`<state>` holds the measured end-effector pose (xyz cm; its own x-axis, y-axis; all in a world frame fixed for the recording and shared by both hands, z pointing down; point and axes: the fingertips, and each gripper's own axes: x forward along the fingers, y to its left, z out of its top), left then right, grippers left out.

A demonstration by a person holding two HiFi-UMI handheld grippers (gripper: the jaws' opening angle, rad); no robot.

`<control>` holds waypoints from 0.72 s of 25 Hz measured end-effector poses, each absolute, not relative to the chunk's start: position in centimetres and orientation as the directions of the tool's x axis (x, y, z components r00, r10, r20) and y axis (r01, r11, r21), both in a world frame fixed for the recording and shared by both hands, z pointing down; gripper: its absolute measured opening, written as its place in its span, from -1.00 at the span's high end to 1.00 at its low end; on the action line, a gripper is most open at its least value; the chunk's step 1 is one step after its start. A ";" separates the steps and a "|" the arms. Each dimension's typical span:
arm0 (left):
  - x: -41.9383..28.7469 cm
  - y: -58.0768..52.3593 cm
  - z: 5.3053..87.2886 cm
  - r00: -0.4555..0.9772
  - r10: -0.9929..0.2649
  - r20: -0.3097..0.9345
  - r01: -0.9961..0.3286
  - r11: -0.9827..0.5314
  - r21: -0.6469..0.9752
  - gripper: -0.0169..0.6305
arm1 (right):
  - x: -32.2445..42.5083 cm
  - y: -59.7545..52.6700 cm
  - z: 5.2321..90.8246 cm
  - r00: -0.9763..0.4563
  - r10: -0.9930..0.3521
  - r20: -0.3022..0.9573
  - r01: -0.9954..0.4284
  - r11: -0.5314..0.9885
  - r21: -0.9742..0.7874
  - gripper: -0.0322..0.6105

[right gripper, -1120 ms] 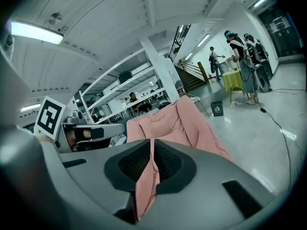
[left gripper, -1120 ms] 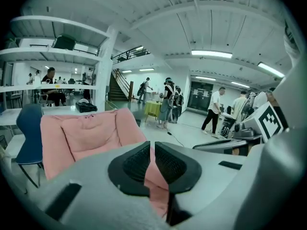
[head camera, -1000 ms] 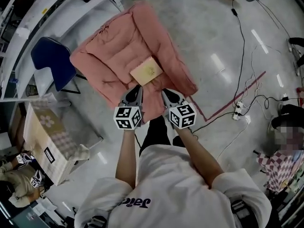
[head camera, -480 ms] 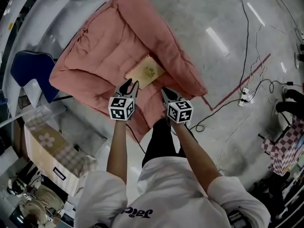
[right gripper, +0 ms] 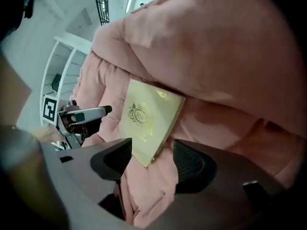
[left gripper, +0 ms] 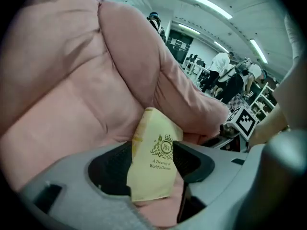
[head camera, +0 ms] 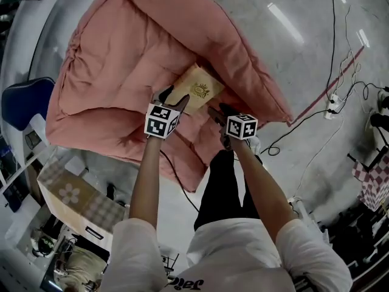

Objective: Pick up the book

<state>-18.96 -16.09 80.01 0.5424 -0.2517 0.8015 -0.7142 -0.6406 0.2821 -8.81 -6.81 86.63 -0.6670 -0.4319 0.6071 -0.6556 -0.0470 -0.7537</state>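
Note:
A pale yellow book (head camera: 197, 89) with a gold crest lies flat on the seat of a pink cushioned chair (head camera: 121, 59). My left gripper (head camera: 171, 96) hangs over the book's near left edge and its jaws are opening. In the left gripper view the book (left gripper: 152, 162) shows between the two dark pads (left gripper: 112, 169), which do not press on it. My right gripper (head camera: 217, 111) is at the book's near right side, jaws opening. In the right gripper view the book's corner (right gripper: 146, 150) points into the gap and the left gripper (right gripper: 79, 116) shows beyond.
The chair's puffy right arm (head camera: 255, 72) rises beside the book. A blue chair (head camera: 24, 102) and a cardboard box (head camera: 73, 199) stand to the left. Cables (head camera: 340, 72) and a power strip (head camera: 333, 105) lie on the floor at right. People stand far off (left gripper: 225, 75).
Both grippers have come down from above the chair's front edge to the book. Their jaws, shut earlier, now stand apart. The chair fills more of the head view.

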 end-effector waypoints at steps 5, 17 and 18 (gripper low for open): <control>-19.5 -17.1 83.8 0.534 -0.164 0.830 -0.661 -0.693 0.288 0.09 | -11.1 -7.5 90.4 -0.683 -0.441 0.582 -0.622 -0.066 -0.780 0.07; -19.2 -17.1 86.7 0.508 -0.100 0.855 -0.641 -0.707 0.298 0.17 | -13.4 -9.8 90.8 -0.708 -0.511 0.488 -0.464 -0.184 -0.866 0.07; -19.1 -17.0 86.5 0.512 -0.099 0.853 -0.645 -0.700 0.306 0.17 | -13.2 -9.6 90.6 -0.701 -0.499 0.509 -0.487 -0.187 -0.853 0.07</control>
<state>-19.10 -17.03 86.48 0.5122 -0.0993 0.8531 -0.6453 -0.7000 0.3059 -13.23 -9.62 90.62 -0.7013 -0.4986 0.5094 -0.4871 -0.1866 -0.8532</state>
